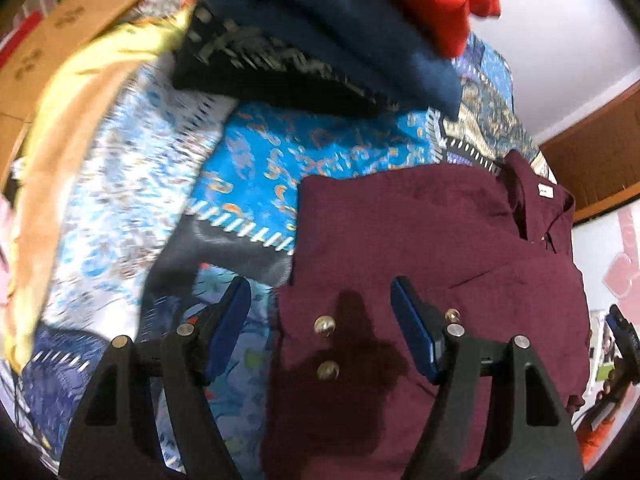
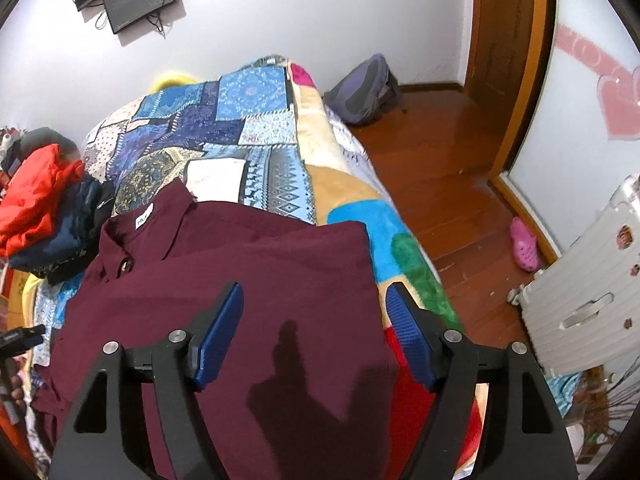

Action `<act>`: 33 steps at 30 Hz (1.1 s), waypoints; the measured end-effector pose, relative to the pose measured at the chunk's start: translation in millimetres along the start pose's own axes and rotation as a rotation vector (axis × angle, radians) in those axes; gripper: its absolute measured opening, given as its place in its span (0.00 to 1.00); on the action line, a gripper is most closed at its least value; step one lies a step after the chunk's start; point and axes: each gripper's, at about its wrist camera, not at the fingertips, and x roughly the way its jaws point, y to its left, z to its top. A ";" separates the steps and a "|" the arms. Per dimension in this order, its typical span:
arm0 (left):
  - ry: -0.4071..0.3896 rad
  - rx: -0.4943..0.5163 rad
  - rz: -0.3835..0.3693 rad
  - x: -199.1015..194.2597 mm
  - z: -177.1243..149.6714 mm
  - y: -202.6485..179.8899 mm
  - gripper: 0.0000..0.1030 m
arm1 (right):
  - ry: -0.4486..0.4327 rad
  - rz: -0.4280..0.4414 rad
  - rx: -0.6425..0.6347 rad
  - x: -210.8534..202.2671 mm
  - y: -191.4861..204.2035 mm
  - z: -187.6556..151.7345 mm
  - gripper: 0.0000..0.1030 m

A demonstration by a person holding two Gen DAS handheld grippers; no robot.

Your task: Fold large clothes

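Right wrist view is showing the maroon shirt [image 2: 248, 264] lying collar-away beneath both grippers, the right gripper [image 2: 316, 336] and left gripper [image 1: 320, 332] hovering with jaws apart, empty.

Both wrist views close above the bed, angled down, sharing the maroon shirt [image 1: 432, 248].

The left gripper [image 1: 322, 320] is hovering with its jaws spread wide, blue pads [image 1: 228, 328] facing each other and holding nothing. The right gripper [image 2: 314, 332] is hovering likewise, jaws fully apart and empty. Both are pointing forward and angling downward, side by side.
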 end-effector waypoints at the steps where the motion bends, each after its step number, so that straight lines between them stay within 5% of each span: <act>1: 0.024 0.006 -0.012 7.7 2.2 -0.8 0.69 | 0.018 0.026 0.009 6.0 -3.8 2.1 0.68; 9: 0.163 -0.029 -0.065 65.3 16.1 4.9 0.69 | 0.176 0.159 0.136 62.3 -33.6 13.3 0.68; 19: 0.148 0.022 -0.215 81.7 30.0 -8.2 0.78 | 0.291 0.274 0.285 116.5 -60.1 17.9 0.68; 20: 0.140 0.018 -0.222 82.3 31.4 -9.4 0.78 | 0.283 0.279 0.297 116.8 -59.6 17.6 0.60; 21: 0.130 0.015 -0.215 82.2 32.6 -11.3 0.76 | 0.277 0.275 0.304 116.8 -60.2 18.4 0.53; 24: 0.108 0.027 -0.155 82.0 37.1 -19.7 0.42 | 0.264 0.257 0.332 114.7 -59.9 19.2 0.29; 26: 0.096 0.043 -0.101 80.5 36.5 -28.1 0.31 | 0.243 0.246 0.322 108.4 -58.0 18.4 0.15; 33: -0.024 0.273 0.142 43.3 26.1 -92.9 0.03 | 0.133 0.266 0.298 67.7 -46.6 30.4 0.09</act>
